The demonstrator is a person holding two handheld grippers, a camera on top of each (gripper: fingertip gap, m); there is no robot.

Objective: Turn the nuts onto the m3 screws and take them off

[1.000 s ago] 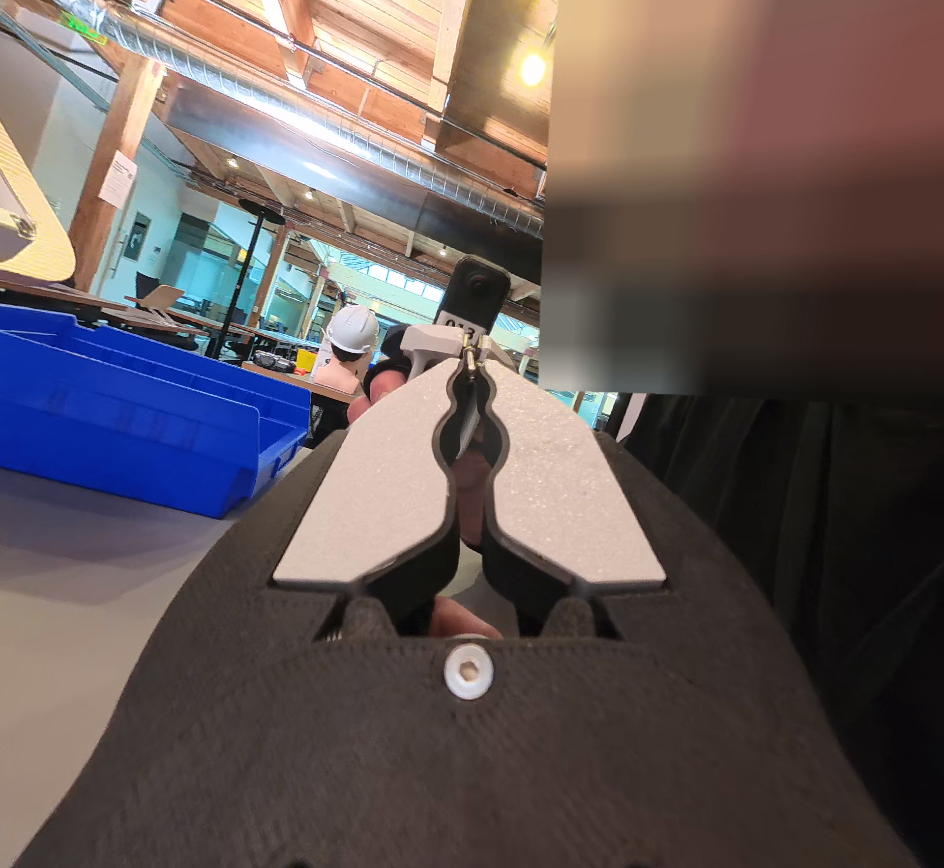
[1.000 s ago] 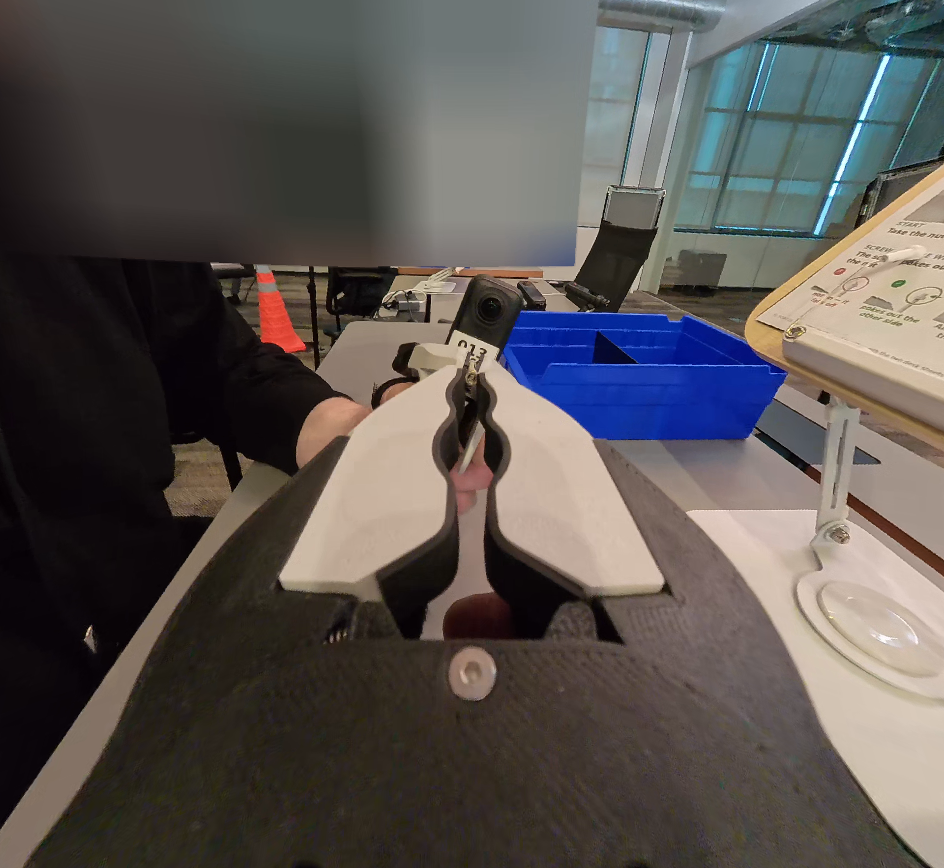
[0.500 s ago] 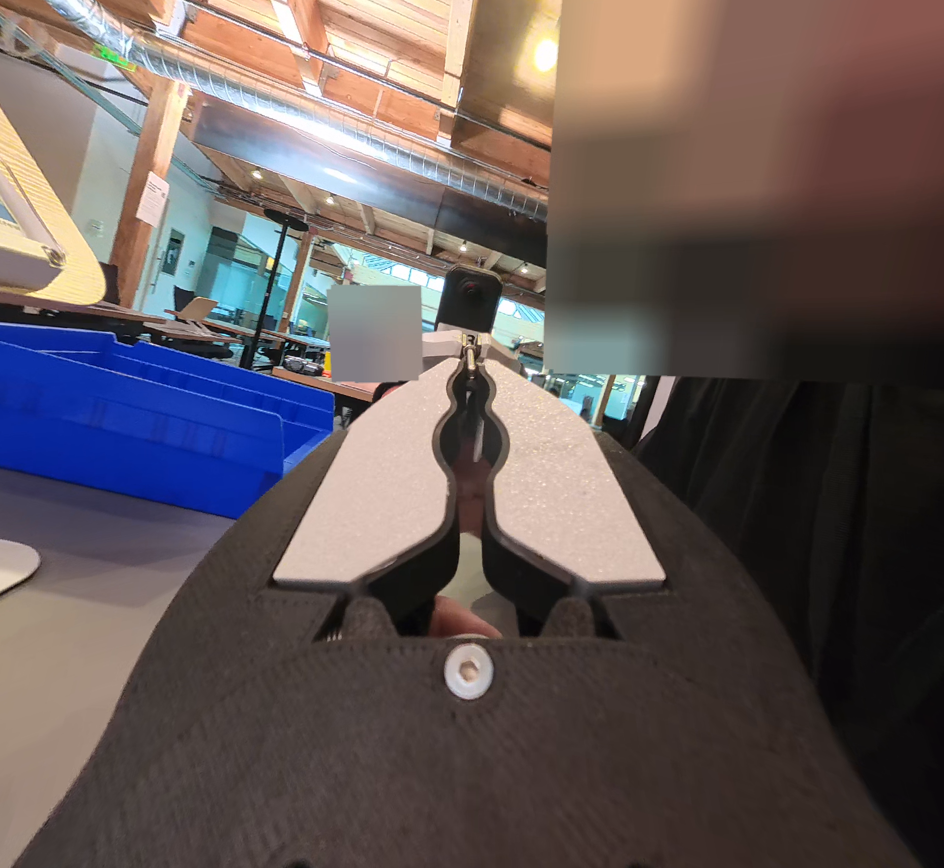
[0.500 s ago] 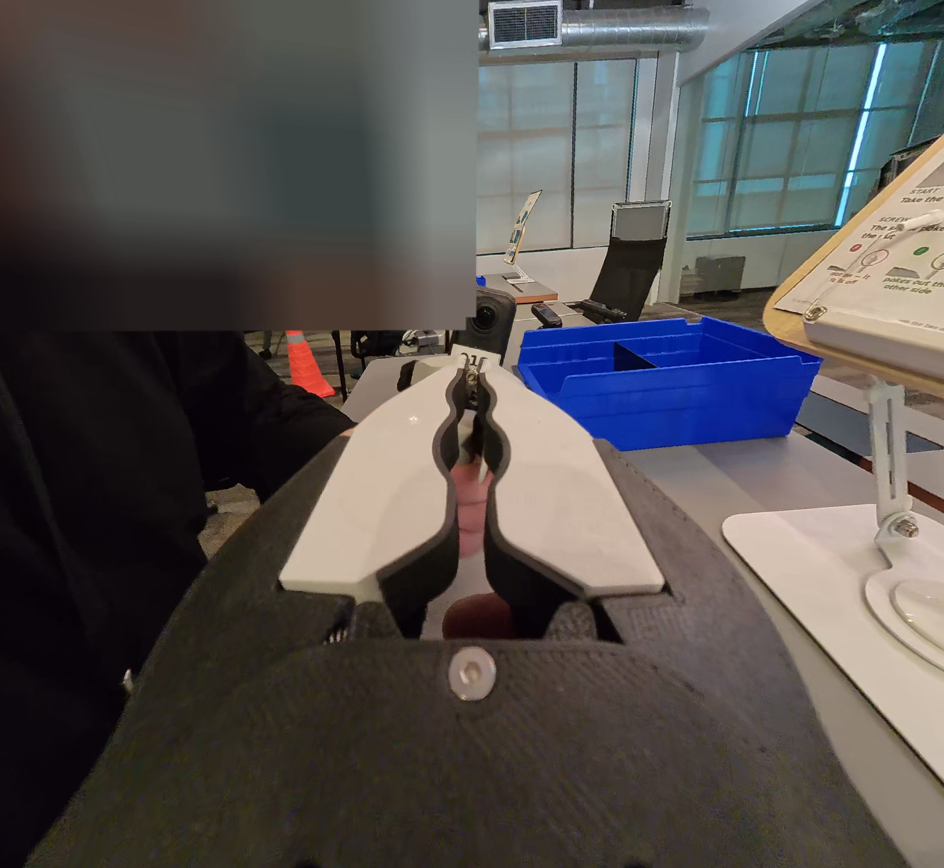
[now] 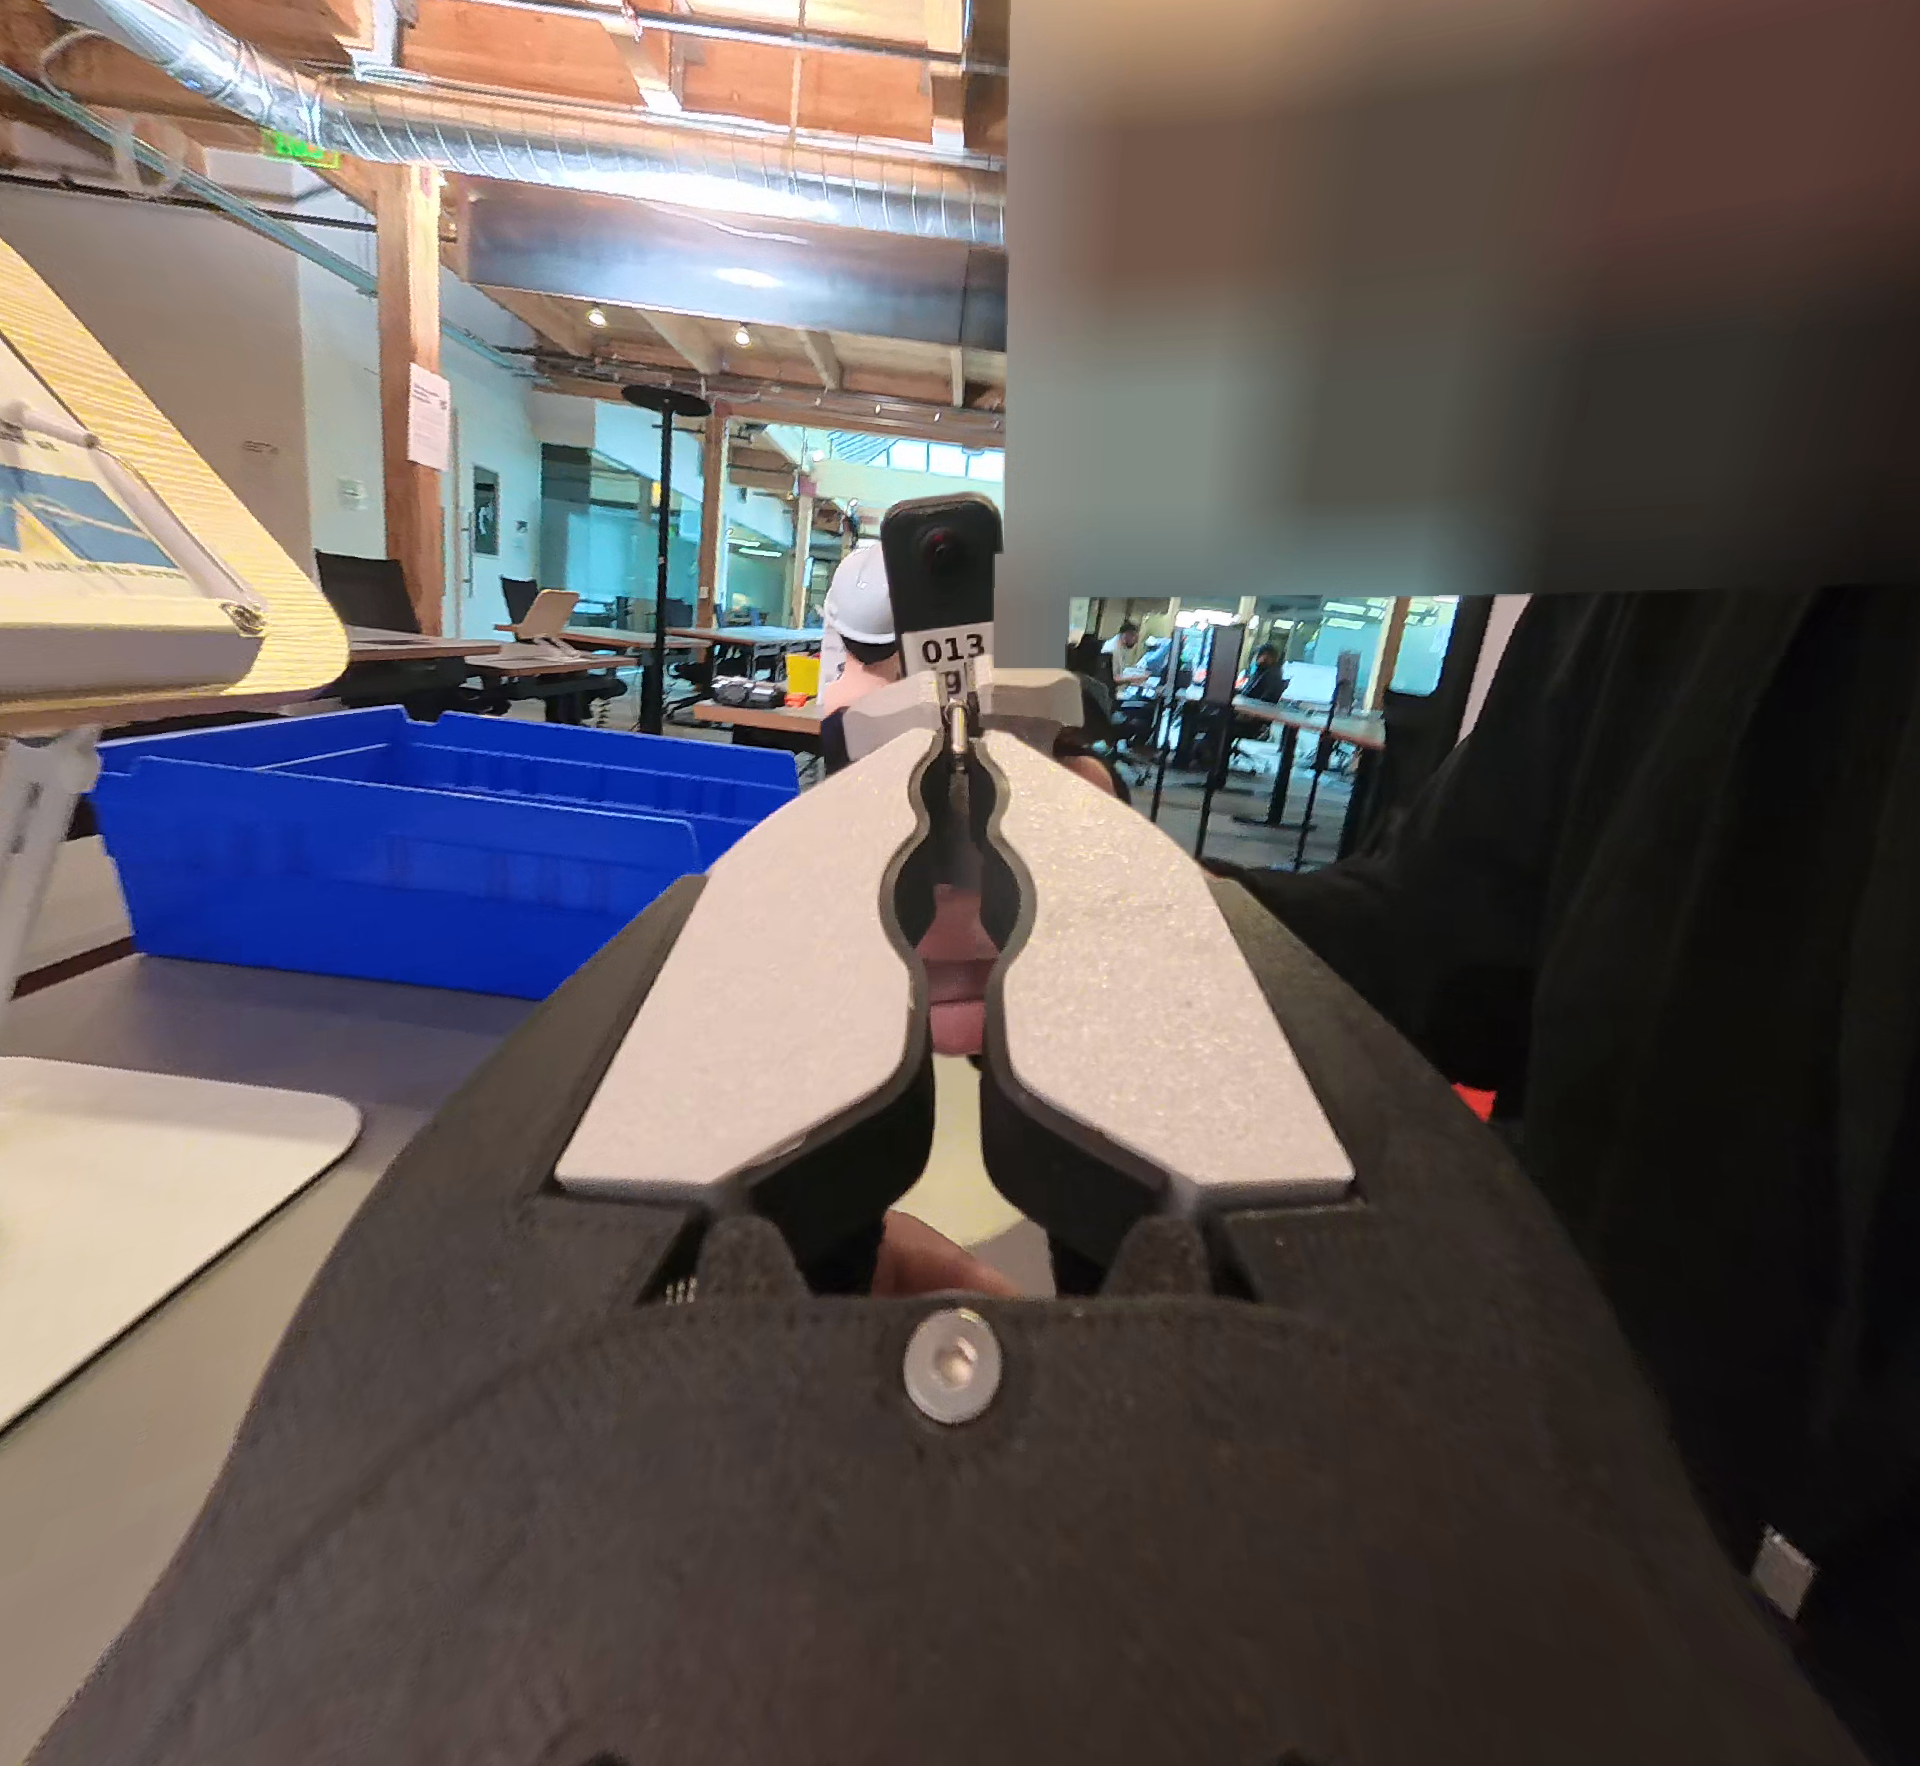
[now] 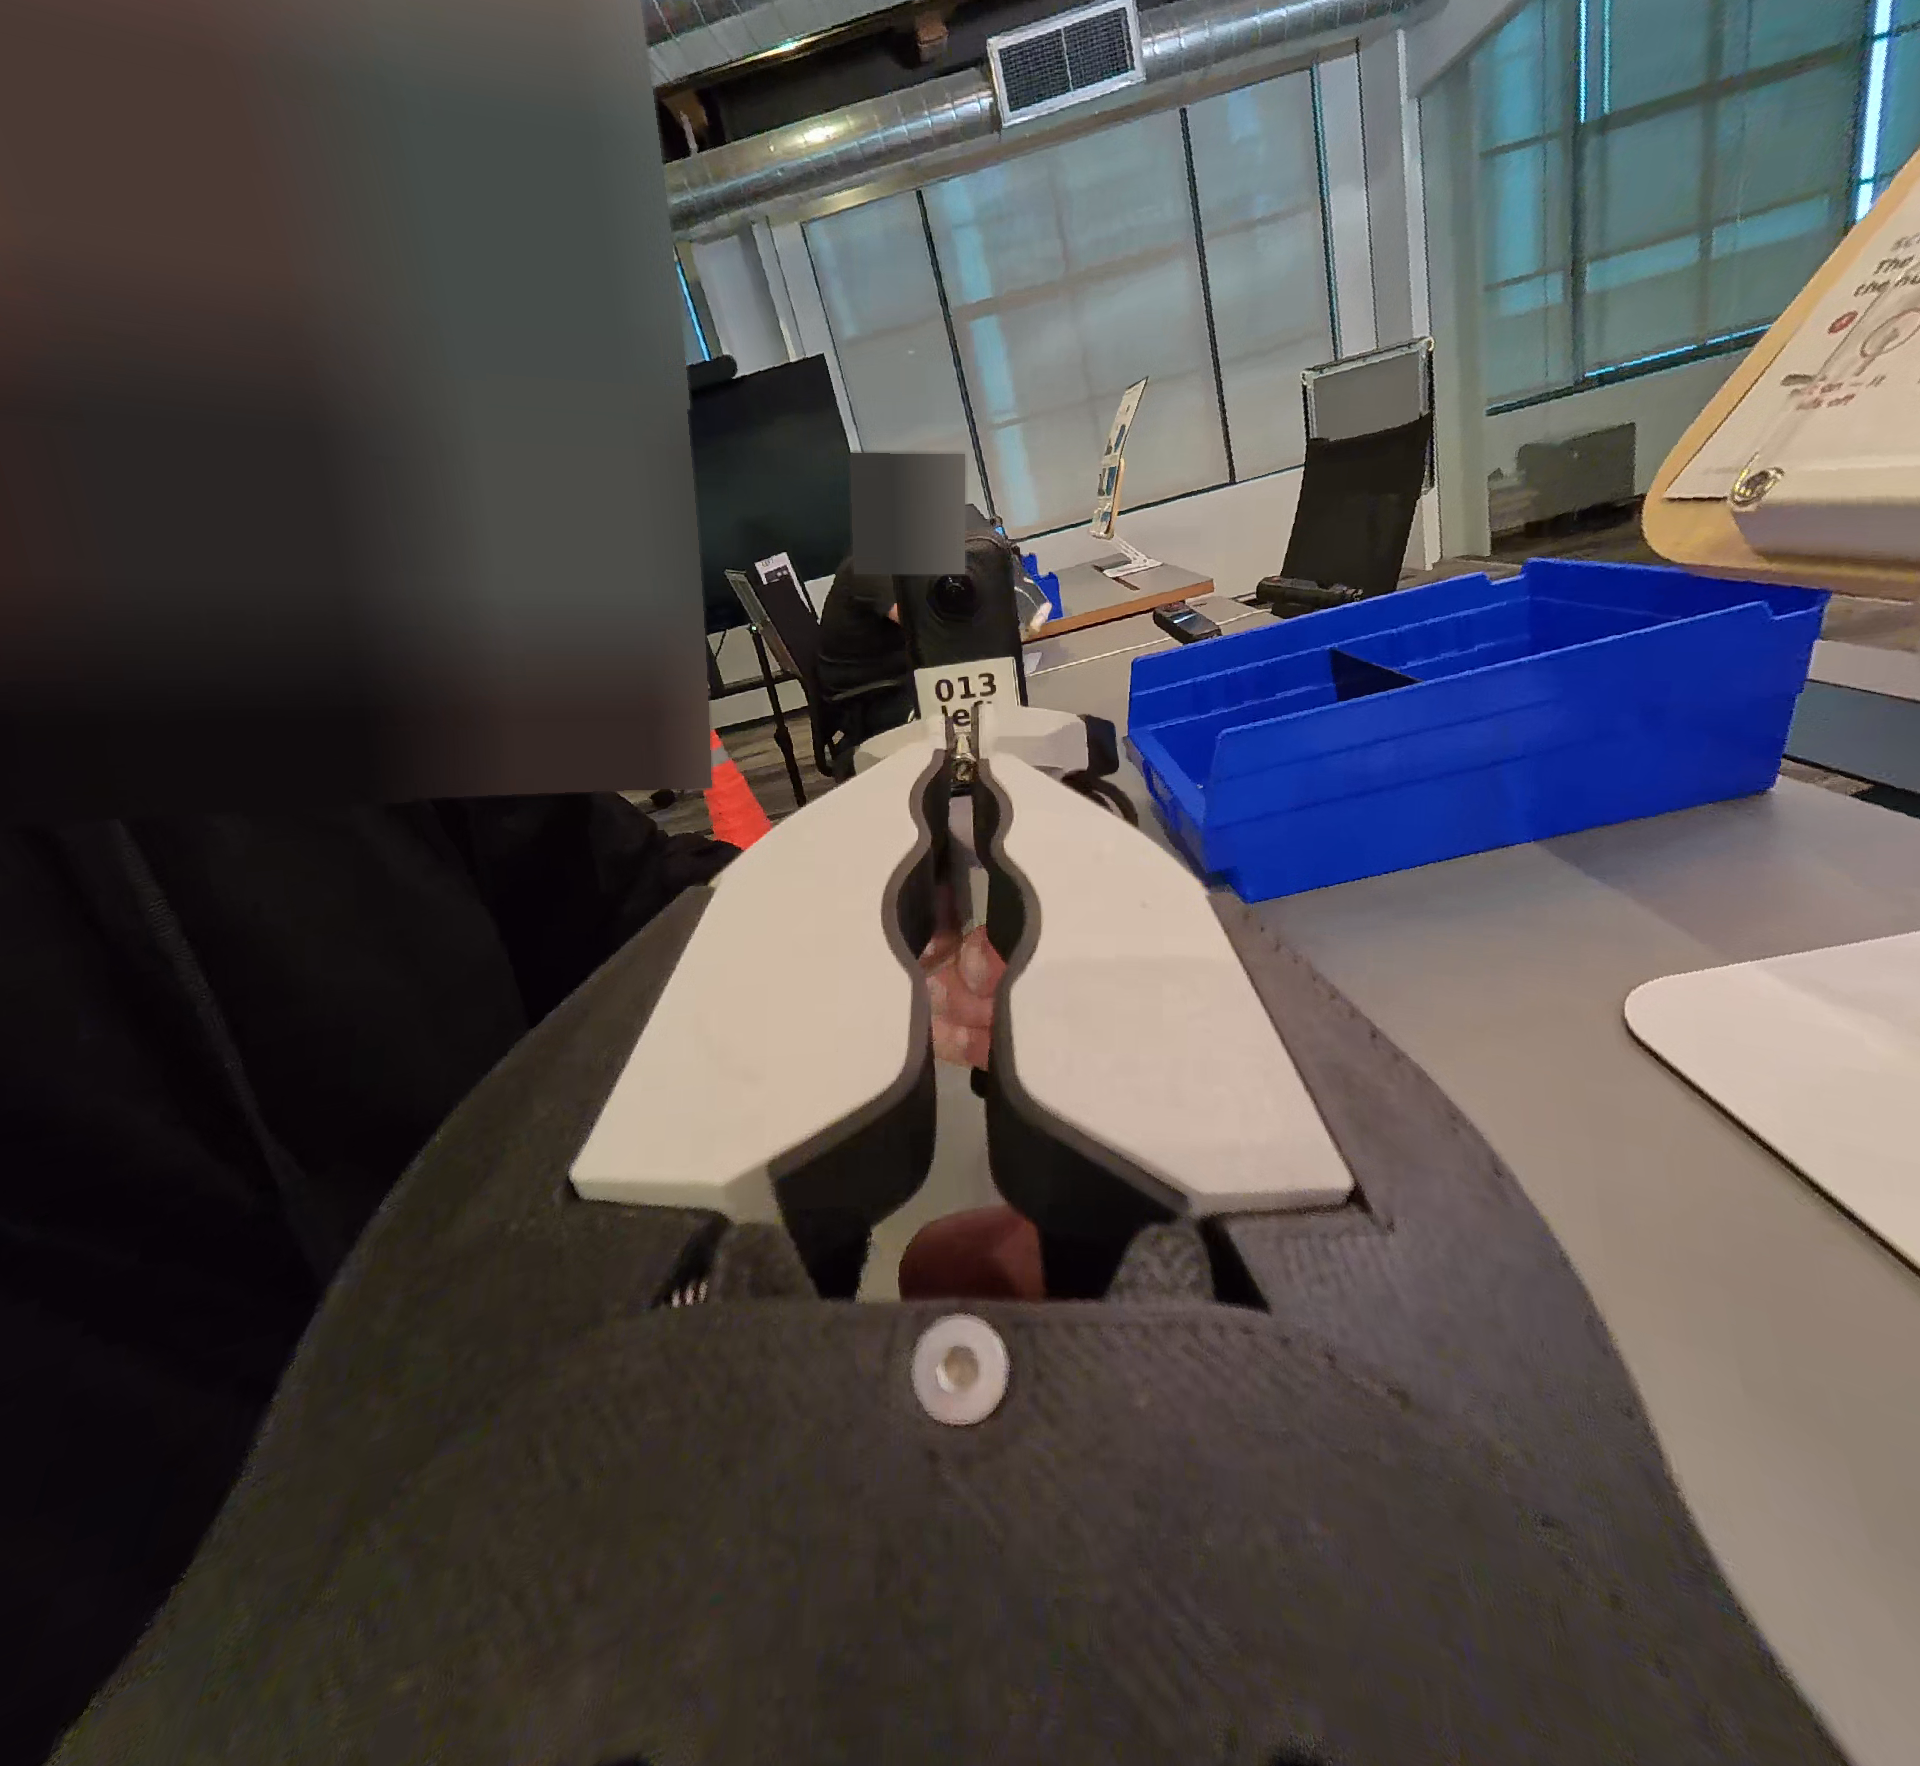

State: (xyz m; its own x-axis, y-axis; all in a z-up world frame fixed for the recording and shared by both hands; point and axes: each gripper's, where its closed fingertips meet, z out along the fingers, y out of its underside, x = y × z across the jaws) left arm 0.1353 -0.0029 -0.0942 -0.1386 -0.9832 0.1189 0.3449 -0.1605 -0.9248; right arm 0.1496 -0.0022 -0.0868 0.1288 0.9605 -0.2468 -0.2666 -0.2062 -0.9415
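My left gripper [image 5: 956, 760] and right gripper [image 6: 961, 781] are raised above the grey table and meet tip to tip. A small silver m3 screw [image 5: 957, 727] spans the gap between the two pairs of tips. The left gripper is shut on the screw. The right gripper is shut on a small angular metal piece that looks like the nut [image 6: 962, 764] on the same screw. The right gripper's white fingers [image 5: 1023, 700] show beyond the screw in the left wrist view. The left gripper's fingers [image 6: 1044, 737] show the same way in the right wrist view.
A blue divided bin [image 5: 416, 843] [image 6: 1455, 729] stands on the grey table [image 5: 260, 1010]. A white base plate [image 5: 135, 1197] [image 6: 1787, 1072] carries a tilted instruction board [image 5: 104, 553] [image 6: 1818, 428]. The person's black sleeve [image 5: 1662, 989] is close beside the grippers. The tips of both grippers are at nearly the same place.
Both grippers stayed shut and tip to tip on the screw. Both views swung, so the blue bin and white base plate now sit closer in and more of the room shows.
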